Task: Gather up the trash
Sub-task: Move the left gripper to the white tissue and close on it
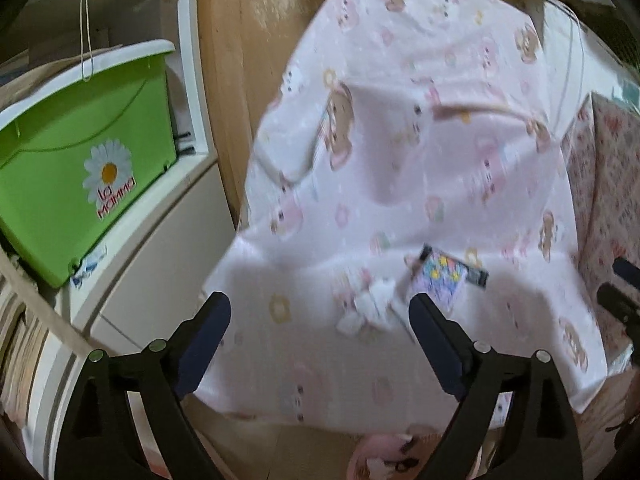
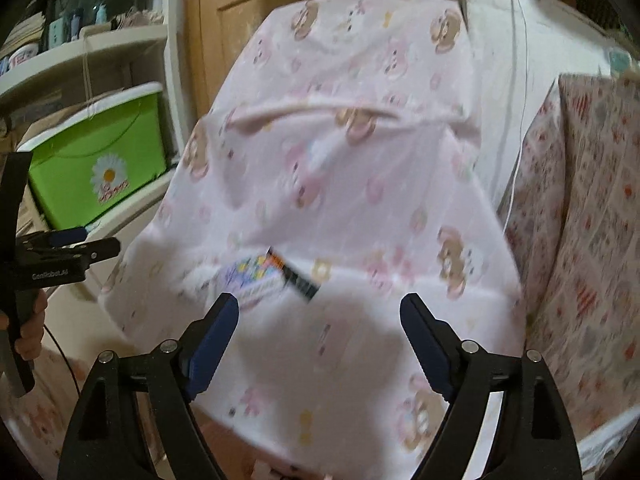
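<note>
both pairs of fingers stand wide and empty: left gripper (image 1: pixel 320 312), right gripper (image 2: pixel 320 312). at twelve o'clock of the left fingers a crumpled tissue (image 1: pixel 370 306) and, at one o'clock, a colourful wrapper (image 1: pixel 442 278) lie on the pink-clothed tabletop (image 1: pixel 400 160); nothing looks collected yet.
</note>
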